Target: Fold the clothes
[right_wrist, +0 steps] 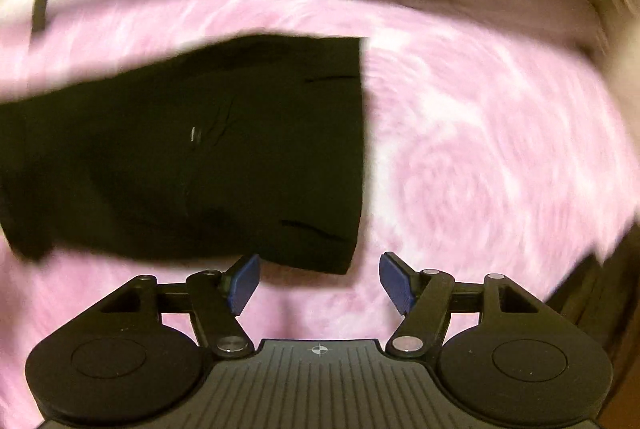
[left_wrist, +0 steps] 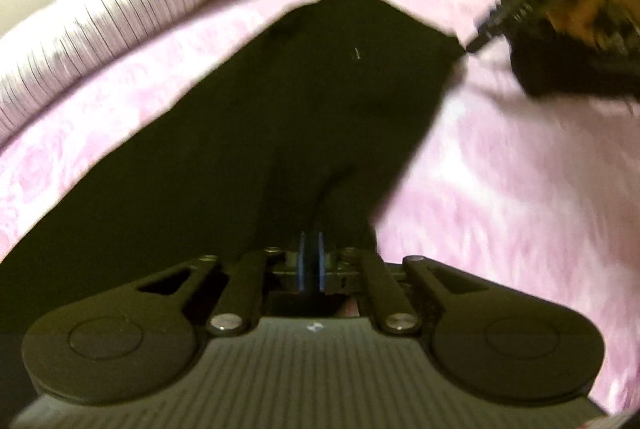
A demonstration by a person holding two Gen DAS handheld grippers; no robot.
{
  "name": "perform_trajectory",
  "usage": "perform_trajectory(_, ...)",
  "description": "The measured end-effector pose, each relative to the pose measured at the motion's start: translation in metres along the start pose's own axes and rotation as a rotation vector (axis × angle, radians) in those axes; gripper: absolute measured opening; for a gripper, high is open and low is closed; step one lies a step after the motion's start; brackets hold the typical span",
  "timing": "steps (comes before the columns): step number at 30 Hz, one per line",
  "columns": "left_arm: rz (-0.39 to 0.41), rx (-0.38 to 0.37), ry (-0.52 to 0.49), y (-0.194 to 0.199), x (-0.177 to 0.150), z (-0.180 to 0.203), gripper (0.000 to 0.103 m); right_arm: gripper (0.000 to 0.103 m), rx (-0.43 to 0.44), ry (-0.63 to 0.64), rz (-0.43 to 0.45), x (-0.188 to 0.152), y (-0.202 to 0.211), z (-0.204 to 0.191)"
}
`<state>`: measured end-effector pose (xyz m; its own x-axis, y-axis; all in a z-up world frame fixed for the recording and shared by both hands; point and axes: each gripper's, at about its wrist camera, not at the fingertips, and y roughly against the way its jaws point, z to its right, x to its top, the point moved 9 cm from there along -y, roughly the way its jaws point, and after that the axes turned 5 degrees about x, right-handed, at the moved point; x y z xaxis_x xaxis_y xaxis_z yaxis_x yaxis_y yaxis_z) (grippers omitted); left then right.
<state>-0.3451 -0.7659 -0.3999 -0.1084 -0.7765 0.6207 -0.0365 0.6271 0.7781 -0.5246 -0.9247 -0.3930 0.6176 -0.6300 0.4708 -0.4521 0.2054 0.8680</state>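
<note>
Here the black garment (right_wrist: 200,149) lies on the pink bedspread (right_wrist: 480,157).

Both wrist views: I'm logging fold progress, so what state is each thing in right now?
black garment: lying on the bed, one end lifted by the left grip.
left hand-held gripper: shut on the black garment.
right hand-held gripper: open, nothing between the pads, just off the garment's corner.
pink bedspread: spread under the garment.
pale blanket: bunched along the far edge.
</note>
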Motion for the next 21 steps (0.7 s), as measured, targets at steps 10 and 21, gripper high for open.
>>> perform_trajectory(10,-0.091,0.008,-0.063,-0.042,-0.011,0.006,0.007,0.068,0.273,-0.689,0.2,-0.024,-0.048,0.016)
perform_trajectory(21,-0.16,-0.007,-0.122,-0.038,-0.014,0.013,0.007,0.04,0.262,-0.693,0.148,0.0,-0.051,0.05)
